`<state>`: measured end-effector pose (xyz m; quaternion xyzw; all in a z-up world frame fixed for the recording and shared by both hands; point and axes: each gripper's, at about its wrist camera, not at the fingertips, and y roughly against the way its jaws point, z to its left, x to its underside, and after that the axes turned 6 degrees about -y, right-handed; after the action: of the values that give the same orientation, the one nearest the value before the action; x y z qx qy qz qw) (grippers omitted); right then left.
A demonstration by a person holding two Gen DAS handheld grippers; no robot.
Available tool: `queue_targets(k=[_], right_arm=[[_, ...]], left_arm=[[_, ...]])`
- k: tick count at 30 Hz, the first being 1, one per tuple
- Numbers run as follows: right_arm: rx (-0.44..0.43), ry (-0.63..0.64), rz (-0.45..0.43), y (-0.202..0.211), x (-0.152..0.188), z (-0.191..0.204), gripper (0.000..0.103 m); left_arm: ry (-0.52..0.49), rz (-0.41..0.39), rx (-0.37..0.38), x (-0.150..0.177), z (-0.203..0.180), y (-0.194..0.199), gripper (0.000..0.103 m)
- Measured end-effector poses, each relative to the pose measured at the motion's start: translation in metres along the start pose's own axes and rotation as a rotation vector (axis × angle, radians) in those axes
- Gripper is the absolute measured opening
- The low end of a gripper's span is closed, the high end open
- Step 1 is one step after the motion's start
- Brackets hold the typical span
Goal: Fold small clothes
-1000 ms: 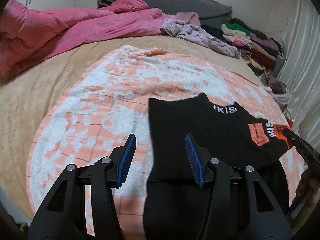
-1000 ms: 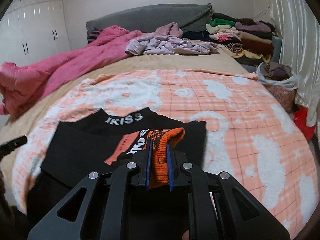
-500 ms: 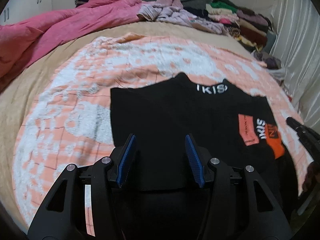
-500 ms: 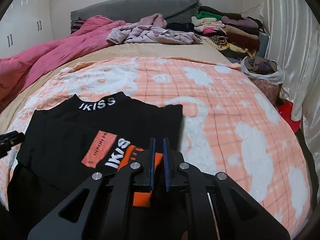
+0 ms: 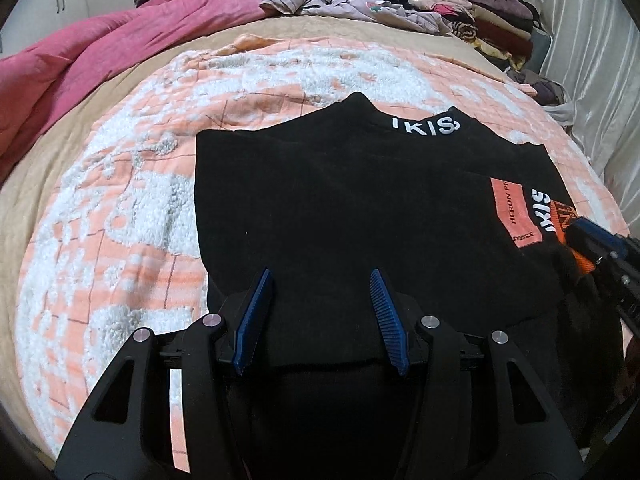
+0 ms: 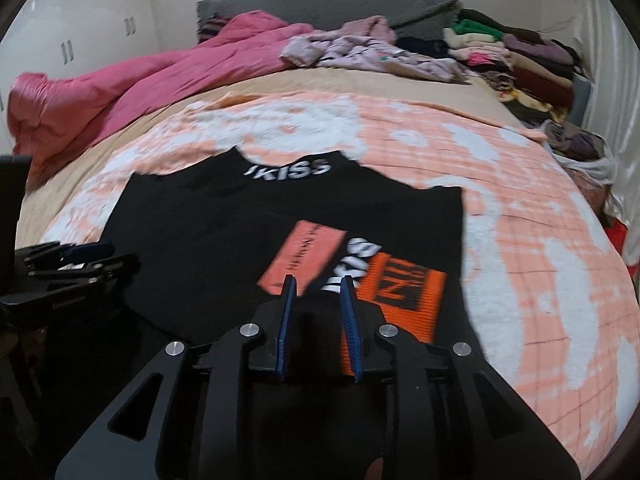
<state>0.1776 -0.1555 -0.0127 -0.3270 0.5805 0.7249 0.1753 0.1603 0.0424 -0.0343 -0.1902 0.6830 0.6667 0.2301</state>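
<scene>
A black sweater (image 5: pixel 360 200) with "IKISS" on its collar lies flat on the orange-and-white blanket (image 5: pixel 132 208). Its sleeve is folded across the body, with the orange cuff (image 6: pixel 404 296) on top at the right side. My left gripper (image 5: pixel 320 274) hangs open over the sweater's lower part with nothing between its pads. My right gripper (image 6: pixel 317 279) is just short of the cuff and its jaws are opening; the pads do not press on the fabric. In the left wrist view the right gripper (image 5: pixel 600 248) sits at the cuff (image 5: pixel 562 216). The left gripper (image 6: pixel 80 260) shows at the left edge of the right wrist view.
A pink quilt (image 5: pixel 100 52) is bunched along the far left of the bed. Loose lilac clothes (image 5: pixel 340 0) and a stack of folded clothes (image 5: pixel 480 12) lie at the head. A white curtain (image 5: pixel 592 60) hangs on the right, white wardrobe doors (image 6: pixel 80 32) on the left.
The right gripper carried the orange cuff down onto the sweater, then parted its jaws and let go. The left gripper moved right and down until it was over the sweater, still open.
</scene>
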Motion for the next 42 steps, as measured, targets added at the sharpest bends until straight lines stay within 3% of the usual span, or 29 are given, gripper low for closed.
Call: queue_targets(k=[5,9,11,26,36,38,42], right_arm=[[-0.023,0.032,0.038,-0.013,0.000,0.014,0.029],[0.083,0.029,0.108,-0.033,0.007,0.005,0.029],[0.072,-0.021,0.119,-0.038,0.012,-0.007,0.033],[0.028,-0.126,0.085,-0.018,0.017,-0.023,0.035],[-0.019,-0.158,0.031,0.012,0.016,-0.021,0.059],[-0.027,-0.165,0.021,0.017,0.016,-0.021,0.066],[-0.036,-0.170,0.010,0.025,0.016,-0.021,0.067]], left_arm=[[0.007,-0.004,-0.004,0.003,0.001,0.000,0.043],[0.019,0.000,0.006,0.002,0.002,-0.001,0.044],[0.019,0.000,0.009,0.002,0.003,-0.001,0.045],[0.018,-0.004,0.014,0.004,0.004,0.005,0.045],[0.021,-0.013,0.007,0.008,0.006,0.016,0.045],[0.024,-0.016,0.003,0.009,0.009,0.020,0.050],[0.035,-0.020,-0.002,0.010,0.013,0.026,0.051]])
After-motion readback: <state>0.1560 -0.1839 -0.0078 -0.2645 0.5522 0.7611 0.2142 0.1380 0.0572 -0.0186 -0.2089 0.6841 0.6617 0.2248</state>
